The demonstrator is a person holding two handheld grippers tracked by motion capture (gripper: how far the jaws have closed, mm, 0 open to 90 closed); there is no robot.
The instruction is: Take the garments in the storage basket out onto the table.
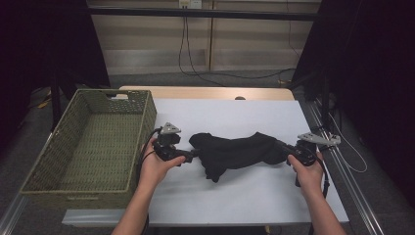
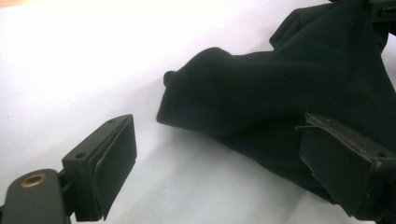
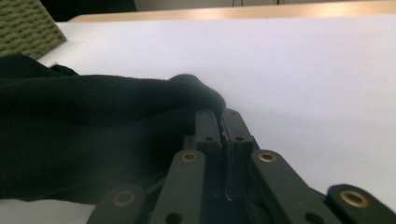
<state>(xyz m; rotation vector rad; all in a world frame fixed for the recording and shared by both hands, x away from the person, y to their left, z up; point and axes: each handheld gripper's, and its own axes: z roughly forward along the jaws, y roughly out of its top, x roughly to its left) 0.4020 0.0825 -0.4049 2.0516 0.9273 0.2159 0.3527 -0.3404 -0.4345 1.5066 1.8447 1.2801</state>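
At the left edge of the table, a woven green basket (image 1: 93, 142) stands on the white sheet (image 1: 235, 196), its open top facing up and its long side running away from the person. Just right of the basket's near corner, the left hand (image 1: 155, 169) holds the left gripper (image 1: 192, 155), which points rightward at the near end of a black garment (image 1: 240, 151). In the left gripper view its jaws stand wide apart: one pad (image 2: 109, 163) rests over bare white sheet, the other pad (image 2: 341, 163) lies against the dark fabric, and nothing is pinched between them, so this claw is released. The garment's rounded edge lies just ahead of the gap.

The black garment stretches across the middle of the sheet between the two grippers, bunched and sagging, with a fold hanging toward the person near its left end. Its right end rises slightly toward the right gripper (image 1: 286, 147), held by the right hand (image 1: 308, 171) near the table's right edge. In the right gripper view the two jaws are pressed together, a bunched edge of black cloth (image 3: 187, 93) sits at their tips, and the rest of the cloth spreads away to the left. This claw is clenched on the garment.
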